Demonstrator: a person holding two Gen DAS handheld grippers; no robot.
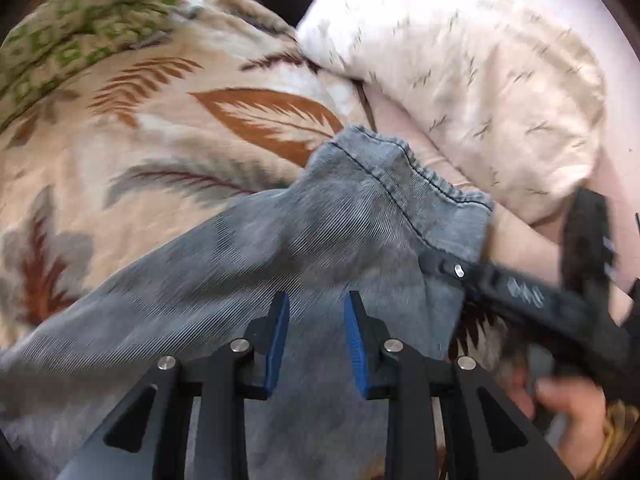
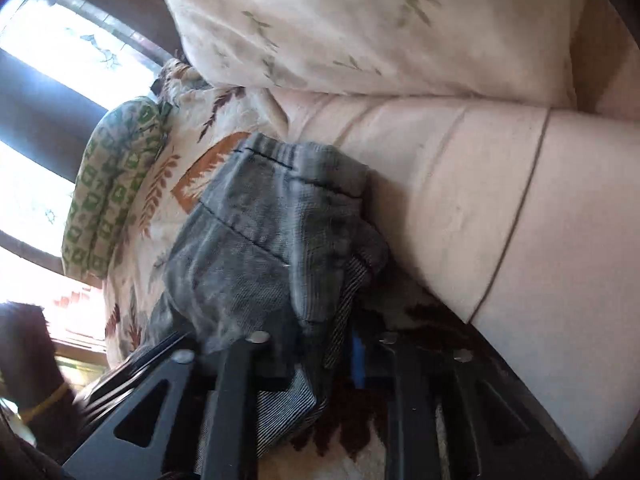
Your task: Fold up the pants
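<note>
free: leaf-print blanket (image 1: 132, 184) left of jeans (image 1: 280, 240) lay open | blocked: white pillow (image 1: 460, 60) crowded the far right, green-patterned cushion (image 1: 72, 40) far left | right gripper (image 1: 452, 268) sat at the hem

The left wrist view looks steeply down from close above the grey pants (image 1: 280, 248), facing their stitched hem and the white pillow (image 1: 460, 72) beyond it. The right wrist view sits closer still, rolled sideways, pressed against the pants (image 2: 260, 240) with the pillow (image 2: 360, 20) above them. Both views share the hem, the pillow, the leaf-print bedspread (image 1: 140, 140) and the green-patterned cushion (image 2: 108, 200) left of the pants.
</note>
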